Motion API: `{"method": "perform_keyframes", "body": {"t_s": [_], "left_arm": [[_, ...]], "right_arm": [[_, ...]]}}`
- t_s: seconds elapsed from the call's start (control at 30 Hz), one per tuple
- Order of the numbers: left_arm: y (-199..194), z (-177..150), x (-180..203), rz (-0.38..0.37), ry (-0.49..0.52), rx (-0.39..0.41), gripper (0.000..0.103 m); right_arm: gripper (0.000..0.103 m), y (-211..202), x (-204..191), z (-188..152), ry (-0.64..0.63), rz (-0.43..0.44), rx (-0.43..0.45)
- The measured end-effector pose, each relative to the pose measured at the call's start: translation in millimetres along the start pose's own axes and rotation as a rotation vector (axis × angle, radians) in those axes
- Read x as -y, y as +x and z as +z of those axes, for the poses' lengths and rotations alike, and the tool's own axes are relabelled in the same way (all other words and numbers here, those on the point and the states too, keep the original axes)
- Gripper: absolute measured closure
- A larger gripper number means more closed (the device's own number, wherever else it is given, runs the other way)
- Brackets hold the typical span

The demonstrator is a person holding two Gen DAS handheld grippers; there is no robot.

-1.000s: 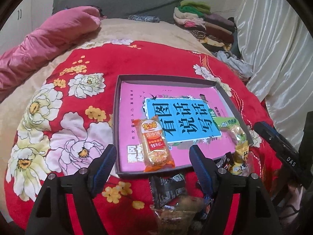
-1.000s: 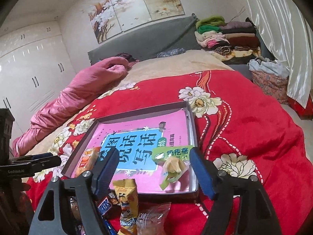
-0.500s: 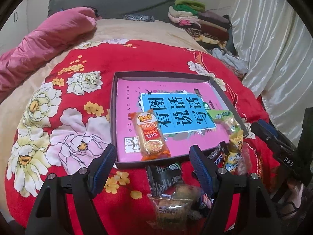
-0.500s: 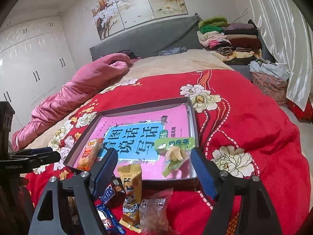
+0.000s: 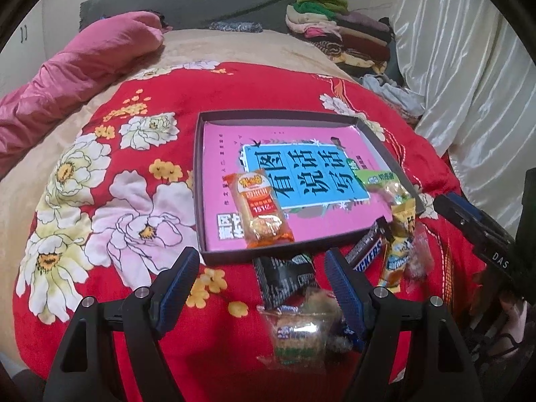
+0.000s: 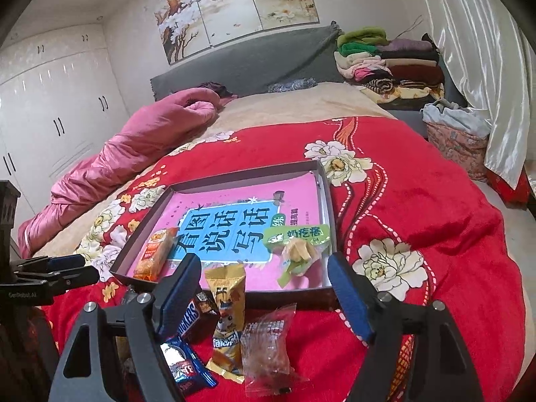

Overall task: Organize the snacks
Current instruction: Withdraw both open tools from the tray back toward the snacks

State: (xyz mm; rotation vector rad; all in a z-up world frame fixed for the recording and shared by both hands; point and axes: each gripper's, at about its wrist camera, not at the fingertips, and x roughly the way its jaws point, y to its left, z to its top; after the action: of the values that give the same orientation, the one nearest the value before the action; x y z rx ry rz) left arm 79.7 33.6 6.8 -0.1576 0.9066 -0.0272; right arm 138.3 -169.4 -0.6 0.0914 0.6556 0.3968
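Note:
A shallow dark tray (image 5: pixel 200 181) lined with a pink and blue book lies on the red flowered bedspread. In it are an orange snack packet (image 5: pixel 261 211) and a green-topped packet (image 5: pixel 382 184). Loose snacks lie on the bedspread in front of the tray. Among them are a black packet (image 5: pixel 284 278), a clear-wrapped cake (image 5: pixel 298 331), a Snickers bar (image 5: pixel 368 251) and a yellow packet (image 6: pixel 227 301). My left gripper (image 5: pixel 261 256) hangs open above the black packet and the cake. My right gripper (image 6: pixel 264 261) hangs open above the yellow packet and a clear packet (image 6: pixel 268 345). Neither gripper holds anything.
A pink quilt (image 6: pixel 134 147) lies along the bed's left side and folded clothes (image 6: pixel 388 63) are stacked at the far right. White curtains (image 5: pixel 469 67) hang on the right. The other gripper (image 5: pixel 469 224) shows at each view's edge. A blue packet (image 6: pixel 184 365) lies by my right gripper's left finger.
The left gripper has drawn back from the tray, so more of the loose snack pile shows beneath it. The right view also shows more of the pile. Both grippers stay open.

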Motion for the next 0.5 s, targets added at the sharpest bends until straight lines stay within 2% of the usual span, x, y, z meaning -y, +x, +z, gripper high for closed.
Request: {"method": "perform_keyframes", "body": {"t_s": [0.5], "left_arm": [[-4,-19,4,-0.026,0.006,-0.045,0.025]], "right_arm": [[0.025,-10,-12,-8,-0.039,-0.012,-0.016]]}}
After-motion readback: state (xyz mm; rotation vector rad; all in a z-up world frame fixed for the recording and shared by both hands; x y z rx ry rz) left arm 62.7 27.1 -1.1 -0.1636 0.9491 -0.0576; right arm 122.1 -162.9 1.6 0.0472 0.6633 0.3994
